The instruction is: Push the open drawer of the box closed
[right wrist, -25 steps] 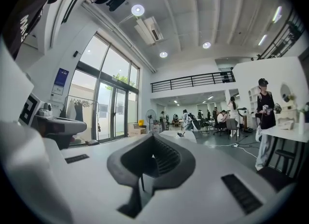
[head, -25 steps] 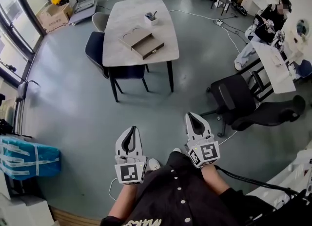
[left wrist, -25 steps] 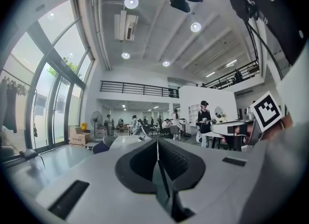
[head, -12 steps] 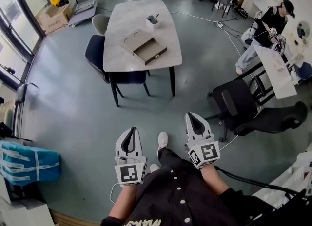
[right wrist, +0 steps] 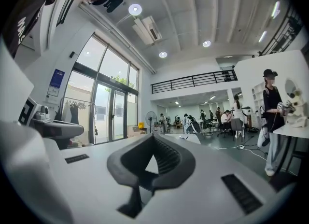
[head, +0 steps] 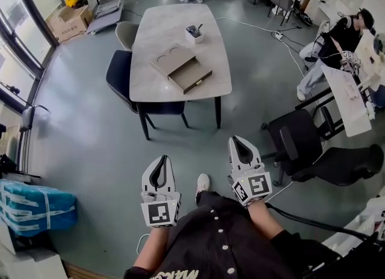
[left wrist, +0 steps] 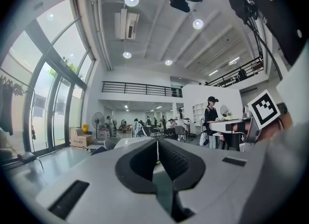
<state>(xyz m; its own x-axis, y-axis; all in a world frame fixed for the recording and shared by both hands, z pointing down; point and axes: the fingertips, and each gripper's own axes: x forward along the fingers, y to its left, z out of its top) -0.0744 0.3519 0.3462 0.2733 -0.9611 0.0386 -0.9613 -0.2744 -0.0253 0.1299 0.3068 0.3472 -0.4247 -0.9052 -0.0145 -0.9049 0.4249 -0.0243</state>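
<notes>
Left gripper [head: 162, 159]: jaws together, nothing between them. Its own view shows the same, with the pads meeting at the tips [left wrist: 157, 143]. Right gripper [head: 235, 142]: jaws also together and empty, as its own view confirms [right wrist: 153, 139].

You're holding both grippers low in front of your body, side by side, pointing toward the table [head: 156, 25]. They are well apart from it, with bare floor [head: 90, 127] in between. Your shoe [head: 203, 183] shows on the floor between the two grippers.

The box [head: 171, 60] lies flat around the middle of the table, turned at an angle to its edges. Its drawer [head: 192, 78] is open, pulled out toward the table's near right corner and stopping short of the near edge. Nothing is touching the box or the drawer.

A small cup [head: 194, 31] sits toward the far right edge, apart from the box. It may hold pens, but it's too small to be sure.

A dark chair [head: 123, 73] is tucked in at the table's left edge, with a grey chair [head: 125, 31] beside it further along. A black office chair [head: 295, 142] stands off the near right corner, well clear of the table.
</notes>
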